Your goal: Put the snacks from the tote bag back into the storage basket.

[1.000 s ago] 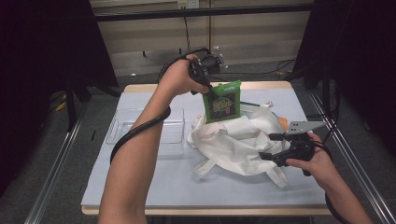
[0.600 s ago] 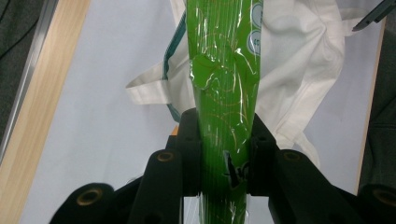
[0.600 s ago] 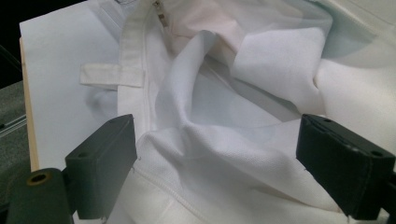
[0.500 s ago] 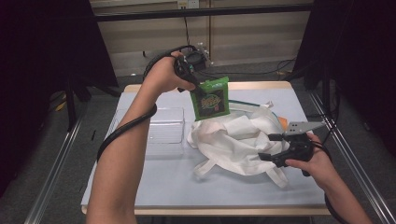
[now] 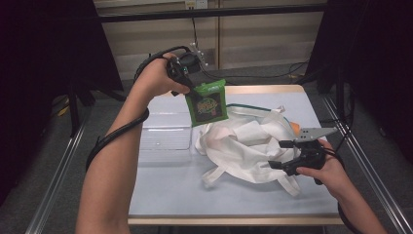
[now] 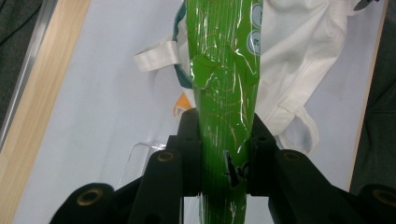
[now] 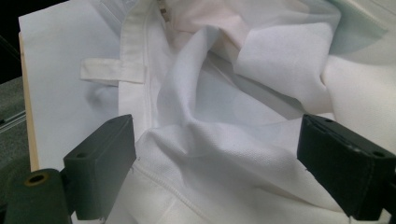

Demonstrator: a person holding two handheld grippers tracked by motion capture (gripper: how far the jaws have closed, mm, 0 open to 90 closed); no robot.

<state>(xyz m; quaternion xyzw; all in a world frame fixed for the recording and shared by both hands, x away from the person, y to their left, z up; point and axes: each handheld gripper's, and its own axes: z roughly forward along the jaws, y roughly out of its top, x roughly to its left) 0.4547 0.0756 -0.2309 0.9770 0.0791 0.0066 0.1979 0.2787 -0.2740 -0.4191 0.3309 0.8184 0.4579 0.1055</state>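
Left tool (image 5: pixel 184 77) is clamped on the top edge of a glossy green foil snack packet (image 5: pixel 208 103), which hangs below its jaws, clear of the worktop (image 5: pixel 165 187). Under it lies a clear plastic tray (image 5: pixel 165 136). Right tool (image 5: pixel 287 155), jaws spread, noses a crumpled white cloth tote bag (image 5: pixel 243 141). Looks like unpacking; next, lower the packet into the tray and release.
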